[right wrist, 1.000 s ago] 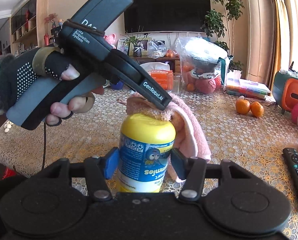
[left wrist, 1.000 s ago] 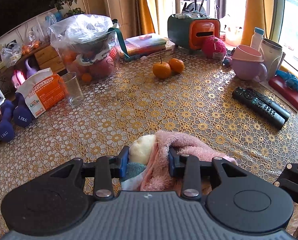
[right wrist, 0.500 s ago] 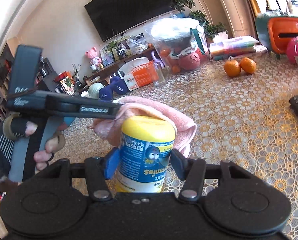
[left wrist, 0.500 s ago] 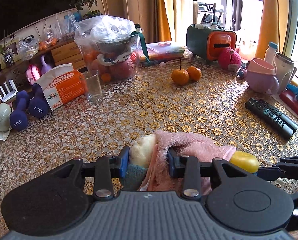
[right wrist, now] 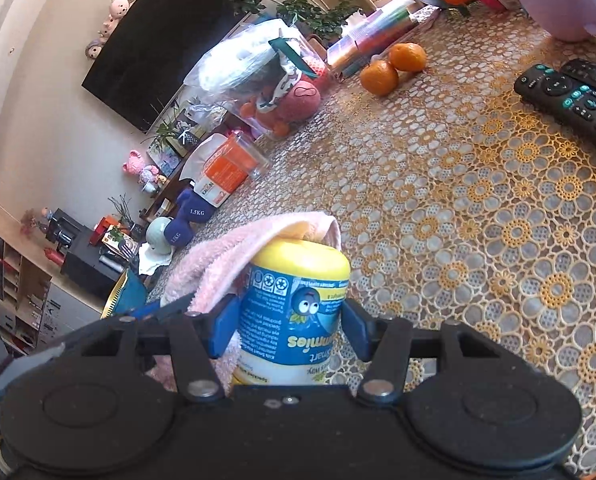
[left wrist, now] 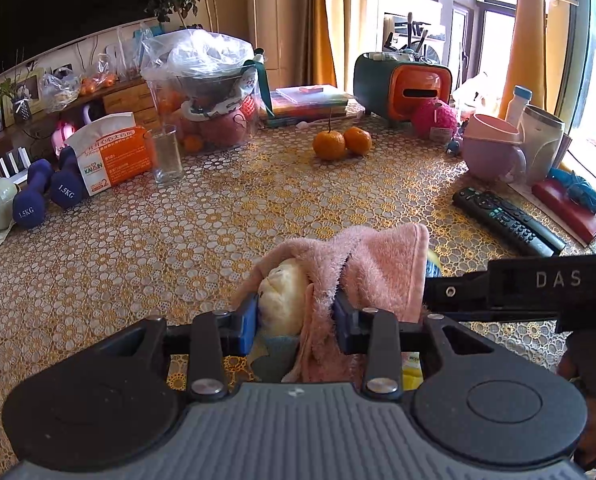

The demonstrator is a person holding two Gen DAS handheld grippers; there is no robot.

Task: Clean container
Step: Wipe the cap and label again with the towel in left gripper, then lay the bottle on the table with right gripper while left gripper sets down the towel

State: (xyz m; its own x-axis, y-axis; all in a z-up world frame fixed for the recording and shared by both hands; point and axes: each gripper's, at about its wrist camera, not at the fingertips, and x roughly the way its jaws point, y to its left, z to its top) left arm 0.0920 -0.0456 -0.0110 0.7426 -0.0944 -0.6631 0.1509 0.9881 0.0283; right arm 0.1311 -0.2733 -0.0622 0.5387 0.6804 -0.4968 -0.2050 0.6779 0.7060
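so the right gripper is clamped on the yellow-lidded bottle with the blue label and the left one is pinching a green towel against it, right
Not quite: the towel is pink, not green. The left wrist view shows the left gripper shut on a fluffy pink towel. The right wrist view shows the right gripper clamped on the yellow-lidded, blue-labelled bottle, the towel draped over its lid.

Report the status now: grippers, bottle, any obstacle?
Left gripper shut on pink cloth. Right gripper shut on yellow bottle. Cloth draped over bottle cap. No obstacle seen.
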